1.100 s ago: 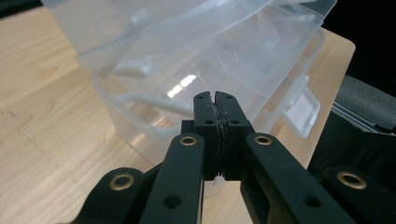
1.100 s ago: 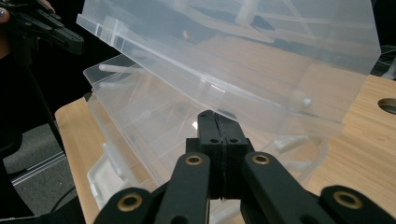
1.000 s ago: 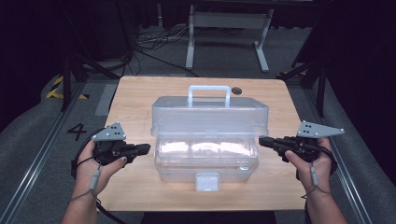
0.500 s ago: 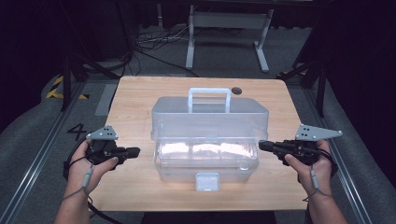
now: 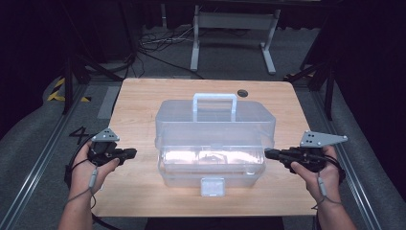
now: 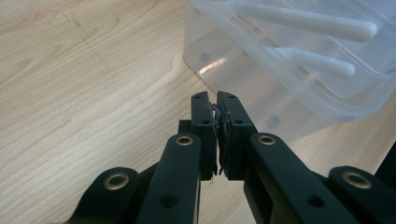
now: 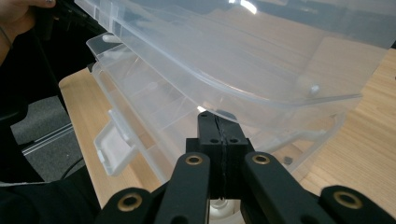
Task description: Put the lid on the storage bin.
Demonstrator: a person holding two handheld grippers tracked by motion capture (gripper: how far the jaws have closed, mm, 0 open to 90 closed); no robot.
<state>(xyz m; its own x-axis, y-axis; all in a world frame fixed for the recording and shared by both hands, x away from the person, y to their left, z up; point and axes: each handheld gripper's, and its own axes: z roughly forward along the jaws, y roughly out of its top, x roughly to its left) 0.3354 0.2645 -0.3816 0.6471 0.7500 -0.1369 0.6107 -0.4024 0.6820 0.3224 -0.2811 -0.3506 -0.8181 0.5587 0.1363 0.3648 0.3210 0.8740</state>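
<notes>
A clear plastic toolbox [image 5: 215,129] with a white handle [image 5: 214,98] and a front latch [image 5: 212,186] stands in the middle of the wooden table [image 5: 143,100]. My left gripper [image 5: 134,153] is held left of the box, a short gap away, with its jaws shut and nothing between them. The left gripper view has those jaws [image 6: 217,100] pointing at the box's lower corner [image 6: 289,60]. My right gripper [image 5: 267,153] is shut, its tips against the box's right side. In the right gripper view the tips [image 7: 216,119] sit just under the lid's rim [image 7: 243,51], which stands slightly above the base.
A small dark round hole [image 5: 242,93] lies near the table's far edge. Behind the table stand a metal frame [image 5: 230,28] and loose cables on the floor [image 5: 153,48]. Floor rails run along both sides. Bare wood lies left and right of the box.
My left hand has drawn its gripper leftward, away from the box, and a little lower. The right gripper and the box have stayed put.
</notes>
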